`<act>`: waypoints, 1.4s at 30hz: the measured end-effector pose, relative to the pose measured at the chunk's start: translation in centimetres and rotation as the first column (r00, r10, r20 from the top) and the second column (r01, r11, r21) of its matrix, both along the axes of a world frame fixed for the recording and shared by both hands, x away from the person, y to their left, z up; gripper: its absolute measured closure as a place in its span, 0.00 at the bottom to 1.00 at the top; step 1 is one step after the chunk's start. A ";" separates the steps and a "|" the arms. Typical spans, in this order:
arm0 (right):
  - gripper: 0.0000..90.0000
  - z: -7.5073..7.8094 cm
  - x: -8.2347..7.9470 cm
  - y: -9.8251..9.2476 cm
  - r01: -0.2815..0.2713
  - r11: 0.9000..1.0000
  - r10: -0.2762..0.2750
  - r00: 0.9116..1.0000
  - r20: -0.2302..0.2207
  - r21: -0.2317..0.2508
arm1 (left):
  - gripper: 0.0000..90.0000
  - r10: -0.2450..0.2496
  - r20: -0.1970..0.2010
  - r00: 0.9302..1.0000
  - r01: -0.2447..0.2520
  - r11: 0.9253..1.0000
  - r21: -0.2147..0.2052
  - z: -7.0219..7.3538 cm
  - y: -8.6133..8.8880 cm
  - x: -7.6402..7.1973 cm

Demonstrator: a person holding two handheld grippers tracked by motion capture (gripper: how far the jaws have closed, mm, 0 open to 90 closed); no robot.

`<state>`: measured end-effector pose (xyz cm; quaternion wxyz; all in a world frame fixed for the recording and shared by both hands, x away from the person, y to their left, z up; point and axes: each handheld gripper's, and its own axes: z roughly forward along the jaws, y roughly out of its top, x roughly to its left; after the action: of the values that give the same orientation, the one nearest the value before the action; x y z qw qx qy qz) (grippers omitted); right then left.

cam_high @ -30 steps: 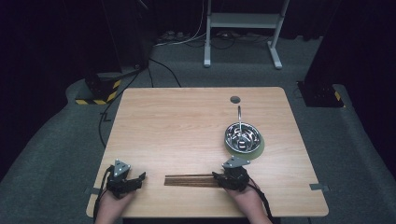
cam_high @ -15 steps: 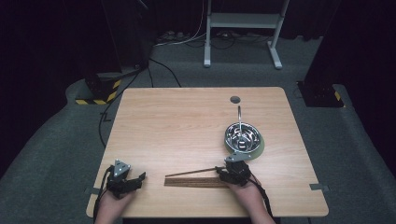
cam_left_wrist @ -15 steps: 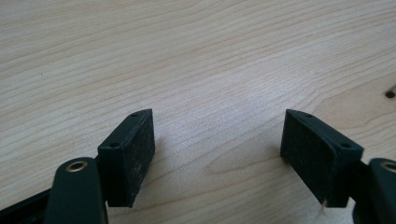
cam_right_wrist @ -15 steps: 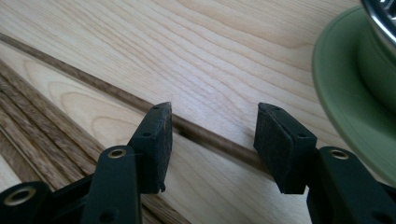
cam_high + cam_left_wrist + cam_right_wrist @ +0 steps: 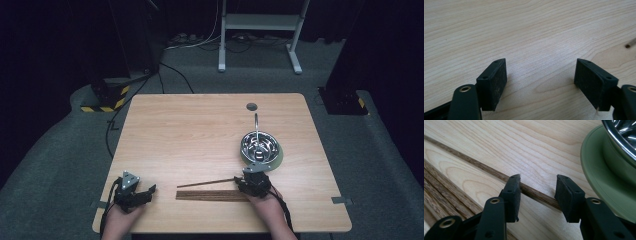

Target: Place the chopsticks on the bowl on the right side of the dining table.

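Observation:
Several dark wooden chopsticks (image 5: 210, 195) lie in a bundle near the table's front edge. One chopstick (image 5: 205, 183) lies apart from them, angled up toward my right gripper (image 5: 247, 179). In the right gripper view that chopstick (image 5: 474, 166) runs on the table across the gap of my right gripper (image 5: 537, 180). The jaws have just been closing, but a gap remains and the pads do not pinch the chopstick. My left gripper (image 5: 149, 192) rests at the front left. Its jaws stand wide in the left gripper view (image 5: 541, 67), with bare wood between them.
A steel bowl (image 5: 260, 143) holding metal utensils sits on a green plate (image 5: 276, 159) just beyond the right gripper. The plate's rim (image 5: 604, 170) is close to the right jaw. A round hole (image 5: 251, 106) is in the tabletop farther back.
One chopstick has swung out of the bundle, its right end now nearer the bowl. The right gripper shifted slightly forward with it. The left gripper has stayed put.

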<state>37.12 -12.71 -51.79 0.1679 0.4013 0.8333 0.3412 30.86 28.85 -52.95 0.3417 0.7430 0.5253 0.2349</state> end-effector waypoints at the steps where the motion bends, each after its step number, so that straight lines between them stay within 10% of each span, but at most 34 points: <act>1: 0.63 0.0 0.0 0.0 0.003 1.000 -0.003 1.000 -0.001 0.000 | 0.29 0.000 0.000 1.000 0.000 1.000 0.000 0.0 0.0 0.0; 21: 0.59 -0.1 -0.3 -1.2 0.041 0.999 -0.041 0.999 0.012 0.005 | 0.29 0.000 0.001 1.000 0.000 1.000 0.000 0.0 0.0 0.0; 42: 0.84 -0.1 -0.6 -0.4 -0.052 0.998 0.054 0.997 0.048 -0.031 | 0.29 -0.024 -0.005 1.000 0.024 1.000 0.008 0.0 0.1 0.0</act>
<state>36.54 -13.15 -51.89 0.1850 0.3681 0.8443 0.3428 30.87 28.93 -52.90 0.3401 0.7513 0.5162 0.2311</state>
